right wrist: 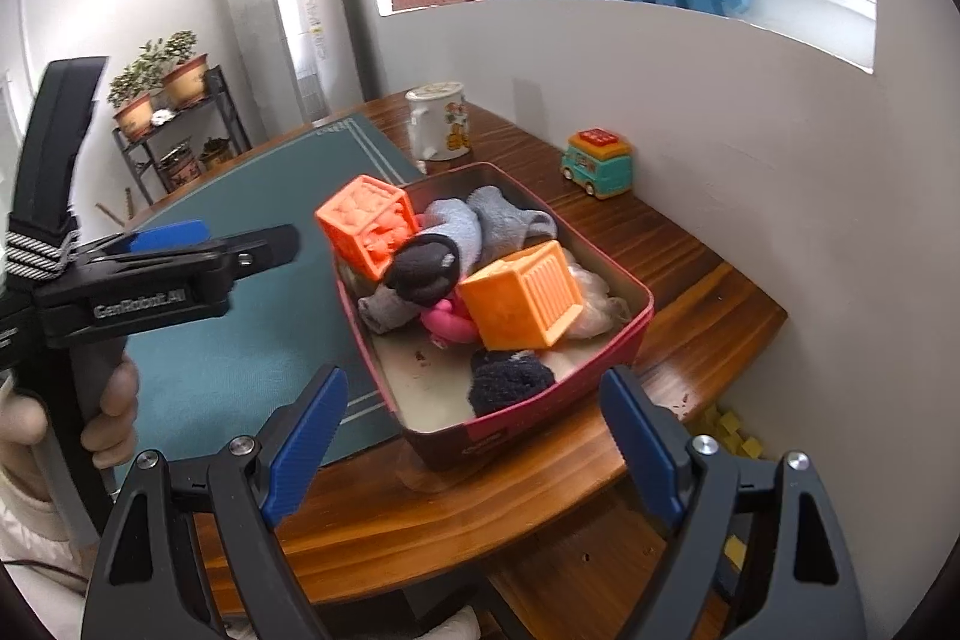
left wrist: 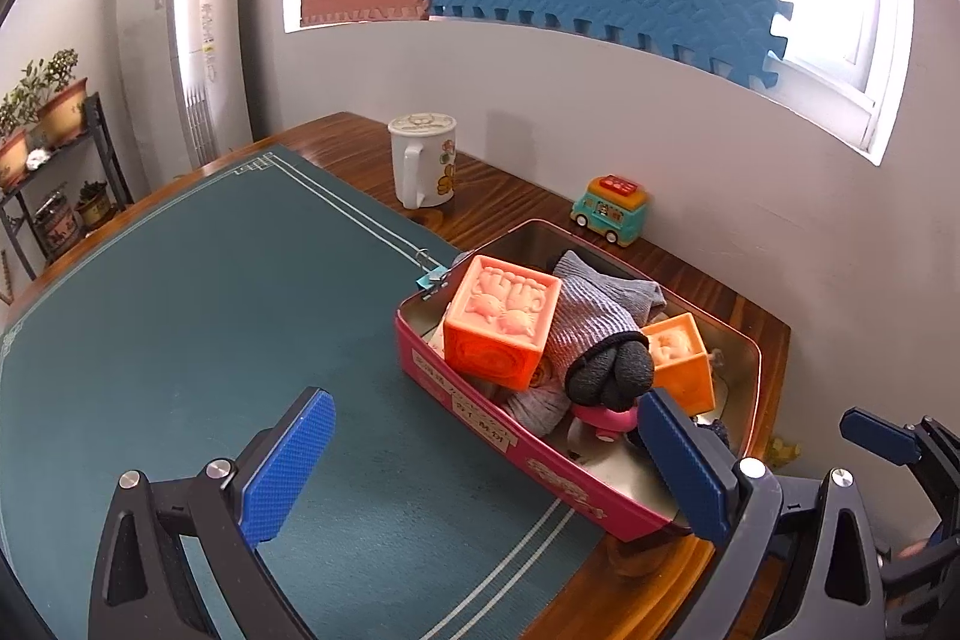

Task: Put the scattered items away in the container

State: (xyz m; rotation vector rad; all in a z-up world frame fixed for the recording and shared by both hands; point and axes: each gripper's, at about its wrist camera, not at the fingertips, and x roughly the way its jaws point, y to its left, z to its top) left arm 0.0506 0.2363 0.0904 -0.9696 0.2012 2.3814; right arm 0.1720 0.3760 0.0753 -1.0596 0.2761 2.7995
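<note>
Over on the left, the left gripper [left wrist: 480, 466] is hovering with its blue pads spread as wide as they go, nothing between them, one pad over the green mat [left wrist: 198, 316] and the other sitting above the near end of the pink tin [left wrist: 480, 436]. Moving across, that tin is lying on the wooden table [right wrist: 678, 244], partly overlapping the mat's corner, and it is carrying the load: two orange blocks [left wrist: 501, 319], grey socks [left wrist: 591, 316], a dark sock ball [left wrist: 609, 370] and something pink [right wrist: 447, 319]. Further right, the right gripper [right wrist: 474, 451] is hanging just short of the tin's near end, jaws well apart, gripping nothing. A mug [left wrist: 423, 166] and toy bus [left wrist: 612, 208] are standing behind, outside the tin.
</note>
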